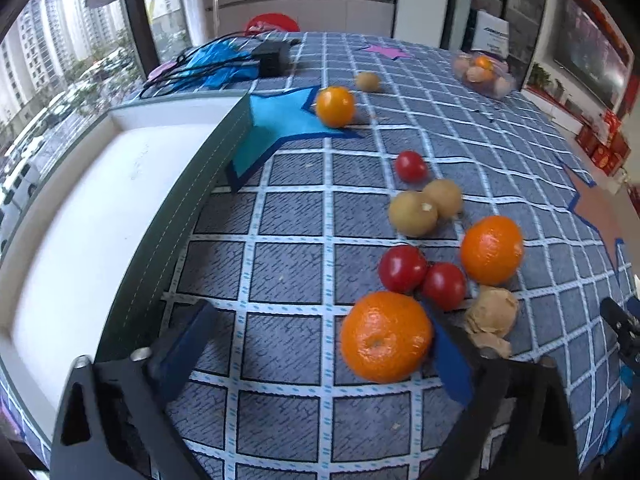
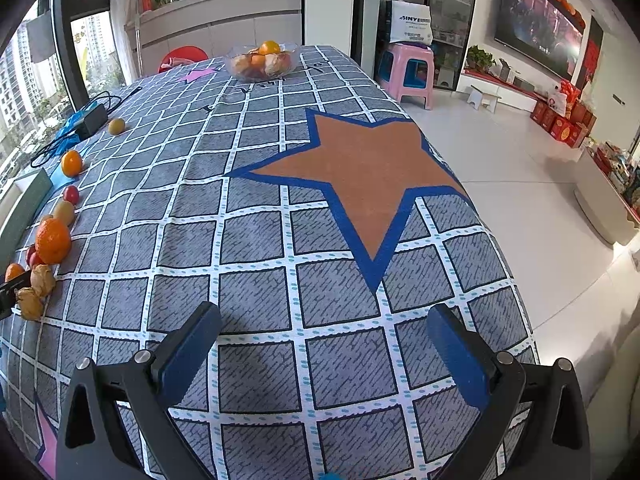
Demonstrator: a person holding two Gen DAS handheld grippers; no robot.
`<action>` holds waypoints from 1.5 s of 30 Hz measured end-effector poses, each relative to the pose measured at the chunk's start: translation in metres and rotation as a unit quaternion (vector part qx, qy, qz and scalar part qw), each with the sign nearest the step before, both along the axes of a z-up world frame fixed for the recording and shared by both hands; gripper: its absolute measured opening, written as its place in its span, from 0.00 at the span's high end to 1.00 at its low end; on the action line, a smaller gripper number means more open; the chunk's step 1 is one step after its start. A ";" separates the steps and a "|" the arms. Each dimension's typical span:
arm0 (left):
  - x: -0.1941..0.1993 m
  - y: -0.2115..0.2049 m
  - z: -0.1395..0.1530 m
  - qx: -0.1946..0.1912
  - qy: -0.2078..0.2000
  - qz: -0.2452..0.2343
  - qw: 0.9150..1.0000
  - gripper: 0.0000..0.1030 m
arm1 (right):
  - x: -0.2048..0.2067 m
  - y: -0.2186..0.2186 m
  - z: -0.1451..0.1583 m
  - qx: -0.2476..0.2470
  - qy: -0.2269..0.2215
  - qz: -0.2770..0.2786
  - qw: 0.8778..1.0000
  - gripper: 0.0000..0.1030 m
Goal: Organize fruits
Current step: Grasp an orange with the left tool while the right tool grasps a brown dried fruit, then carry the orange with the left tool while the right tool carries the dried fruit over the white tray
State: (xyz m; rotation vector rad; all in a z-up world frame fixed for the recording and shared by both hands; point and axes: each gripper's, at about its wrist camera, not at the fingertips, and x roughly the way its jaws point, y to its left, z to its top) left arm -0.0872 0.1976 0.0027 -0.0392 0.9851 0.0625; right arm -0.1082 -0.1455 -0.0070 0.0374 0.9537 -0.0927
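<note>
In the left wrist view my left gripper [image 1: 316, 312] is open low over the tablecloth. A large orange [image 1: 386, 336] lies between its fingers, against the right finger [image 1: 448, 360] and well apart from the left one. Just beyond lie two red tomatoes [image 1: 402, 269], a second orange [image 1: 491, 250], two brown round fruits [image 1: 414, 214], a third tomato [image 1: 411, 166] and a crumpled tan husk [image 1: 490, 312]. Farther off sit a yellow-orange fruit [image 1: 335, 106] and a small brown fruit [image 1: 367, 81]. My right gripper [image 2: 324, 314] is open over bare cloth with nothing between its fingers.
A white tray with a dark green rim [image 1: 192, 200] stands at the left of the fruits. A glass bowl [image 2: 262, 62] of fruit sits at the table's far end. A black adapter with cables [image 1: 272, 60] lies on blue plastic at the far left. The table edge [image 2: 500, 240] drops to floor at the right.
</note>
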 end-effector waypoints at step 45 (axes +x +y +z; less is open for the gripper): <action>-0.065 0.147 0.052 -0.017 -0.117 0.057 0.991 0.64 | -0.012 0.232 0.051 0.060 -0.029 0.231 0.971 0.75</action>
